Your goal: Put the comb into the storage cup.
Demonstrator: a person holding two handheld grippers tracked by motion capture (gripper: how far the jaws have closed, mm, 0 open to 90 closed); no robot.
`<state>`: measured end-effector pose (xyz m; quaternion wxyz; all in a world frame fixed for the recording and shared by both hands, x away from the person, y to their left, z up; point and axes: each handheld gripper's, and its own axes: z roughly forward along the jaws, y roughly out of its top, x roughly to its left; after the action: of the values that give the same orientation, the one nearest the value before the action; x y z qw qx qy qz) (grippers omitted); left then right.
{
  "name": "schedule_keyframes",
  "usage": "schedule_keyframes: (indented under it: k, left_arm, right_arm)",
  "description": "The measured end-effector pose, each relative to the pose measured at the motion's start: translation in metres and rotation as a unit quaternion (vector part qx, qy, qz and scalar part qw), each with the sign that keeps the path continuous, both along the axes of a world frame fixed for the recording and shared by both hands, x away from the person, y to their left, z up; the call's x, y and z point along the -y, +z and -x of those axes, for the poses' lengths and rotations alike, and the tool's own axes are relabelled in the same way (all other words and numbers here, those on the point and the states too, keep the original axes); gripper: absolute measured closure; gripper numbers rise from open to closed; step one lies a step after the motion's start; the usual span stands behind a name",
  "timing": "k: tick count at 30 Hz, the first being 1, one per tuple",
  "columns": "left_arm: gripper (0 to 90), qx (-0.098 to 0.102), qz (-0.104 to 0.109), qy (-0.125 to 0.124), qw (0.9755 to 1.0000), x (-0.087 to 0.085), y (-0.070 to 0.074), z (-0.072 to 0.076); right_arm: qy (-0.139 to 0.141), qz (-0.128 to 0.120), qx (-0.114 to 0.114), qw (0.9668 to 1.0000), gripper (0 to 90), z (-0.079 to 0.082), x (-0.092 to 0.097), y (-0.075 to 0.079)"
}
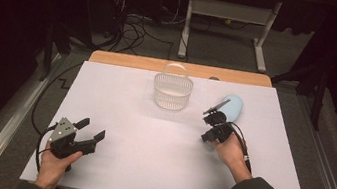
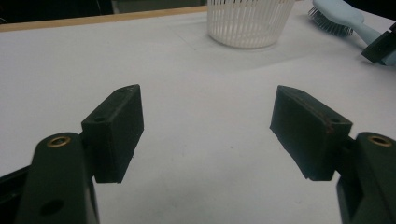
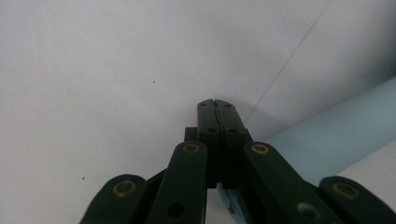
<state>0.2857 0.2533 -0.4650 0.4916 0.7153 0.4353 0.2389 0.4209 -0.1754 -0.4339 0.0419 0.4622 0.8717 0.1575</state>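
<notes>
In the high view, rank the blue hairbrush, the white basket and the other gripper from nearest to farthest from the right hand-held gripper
From the right hand-held gripper:
1. Blue hairbrush: right beside it, just beyond its jaws on the right of the table.
2. White basket: further on, at the table's far middle.
3. Left hand-held gripper: farthest, across the table at the near left.

I count one white basket [image 1: 172, 93] at upper middle, one pale blue hairbrush [image 1: 231, 107] right of it, I think, and my two grippers.
</notes>
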Motion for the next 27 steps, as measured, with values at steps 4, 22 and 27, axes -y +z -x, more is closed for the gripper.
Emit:
schedule_keyframes:
  k: [4,22,27]
  left_arm:
    - [26.6,-0.001,-0.004,-0.001,1.0,0.001,0.0,0.0]
    - [26.9,-0.001,0.001,0.001,1.0,0.0,0.0,0.0]
    - [27.1,0.001,0.001,-0.002,1.0,0.001,0.0,0.0]
  right_arm:
    - [0.004,0.002,0.0,1.0,90.0,0.006,0.004,0.0]
    - [-0.003,0.01,0.006,0.9999,90.0,0.019,0.024,0.003]
    - [-0.008,0.011,0.008,0.9999,90.0,0.022,0.029,0.003]
